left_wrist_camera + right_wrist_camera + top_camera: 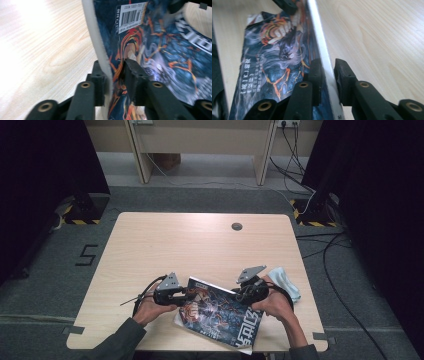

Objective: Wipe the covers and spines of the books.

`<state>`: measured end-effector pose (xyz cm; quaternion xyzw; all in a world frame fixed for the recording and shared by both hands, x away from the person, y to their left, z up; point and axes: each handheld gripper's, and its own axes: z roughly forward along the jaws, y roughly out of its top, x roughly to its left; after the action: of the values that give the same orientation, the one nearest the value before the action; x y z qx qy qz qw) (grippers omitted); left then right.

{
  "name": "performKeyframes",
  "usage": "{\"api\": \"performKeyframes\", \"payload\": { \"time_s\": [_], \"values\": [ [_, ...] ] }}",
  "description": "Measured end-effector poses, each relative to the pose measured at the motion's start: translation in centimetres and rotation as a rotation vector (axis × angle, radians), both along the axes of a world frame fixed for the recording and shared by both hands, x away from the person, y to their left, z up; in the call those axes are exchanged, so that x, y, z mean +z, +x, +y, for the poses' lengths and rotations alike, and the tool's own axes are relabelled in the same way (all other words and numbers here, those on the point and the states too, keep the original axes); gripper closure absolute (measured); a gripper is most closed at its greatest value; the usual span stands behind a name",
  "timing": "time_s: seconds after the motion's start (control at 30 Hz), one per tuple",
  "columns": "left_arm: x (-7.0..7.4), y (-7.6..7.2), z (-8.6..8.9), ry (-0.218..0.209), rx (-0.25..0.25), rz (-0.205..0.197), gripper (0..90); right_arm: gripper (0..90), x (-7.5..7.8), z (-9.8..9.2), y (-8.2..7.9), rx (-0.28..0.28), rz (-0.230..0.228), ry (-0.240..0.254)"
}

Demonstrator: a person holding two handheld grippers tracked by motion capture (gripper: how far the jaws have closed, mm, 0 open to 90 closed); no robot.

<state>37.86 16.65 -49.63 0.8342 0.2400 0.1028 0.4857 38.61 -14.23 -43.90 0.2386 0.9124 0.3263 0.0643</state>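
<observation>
**Magazine gripped at both edges**

On the near half of the tabletop [200, 245], a magazine [222, 315] with a dark blue and orange illustrated cover lies between the two grippers, its far edge raised. The left gripper [184, 295] has its fingers [133, 72] clamped on the magazine's left edge, one finger on the cover and the other behind the white page block. The right gripper [239, 295] holds the opposite edge; its fingers [343, 75] stand on either side of the page block, the left one against the cover, while a thin gap shows beside the right one, so a firm pinch cannot be told.

A white barcode label [131, 16] sits near the cover's corner, with an ISSN line above the bars, its digits too blurred to read. Large pale characters run along the cover's lower edge, unreadable here.

A light blue cloth [285, 281] lies just beyond the right hand [277, 307]. A round grommet [237, 226] sits near the tabletop's far edge, well apart.
</observation>
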Motion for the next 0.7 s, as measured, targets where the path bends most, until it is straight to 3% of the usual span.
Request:
{"api": "performKeyframes", "payload": {
  "time_s": [0.1, 0.27, 0.37, 0.43, 0.5, 0.63, 0.7],
  "values": [
    [0.2, -0.6, 0.3, 0.001, 0.002, -0.018, 76.8, 71.5, 0.0, 0.3, 0.5, 0.005, -0.011, -0.011],
    [1.0, -1.5, 0.5, 0.001, 0.02, -0.072, 81.6, 61.4, 0.0, 0.6, 1.4, -0.046, -0.034, -0.008],
    [1.2, -1.8, 0.6, -0.001, 0.02, -0.08, 82.3, 56.6, 0.1, 0.5, 1.7, -0.087, -0.033, 0.029],
    [1.2, -1.9, 0.8, 0.002, 0.025, -0.075, 82.3, 57.2, 0.6, -0.2, 1.8, -0.096, -0.009, 0.106],
    [1.2, -2.1, 1.0, 0.009, 0.044, -0.081, 82.5, 54.8, 1.2, -1.3, 2.0, -0.151, -0.01, 0.168],
    [1.7, -2.4, 1.6, 0.003, 0.071, -0.108, 82.6, 49.2, 1.8, -3.7, 2.0, -0.264, -0.038, 0.179],
    [2.0, -2.5, 1.9, 0.006, 0.092, -0.127, 82.6, 46.8, 1.8, -5.0, 2.0, -0.33, -0.047, 0.162]
  ]
}}
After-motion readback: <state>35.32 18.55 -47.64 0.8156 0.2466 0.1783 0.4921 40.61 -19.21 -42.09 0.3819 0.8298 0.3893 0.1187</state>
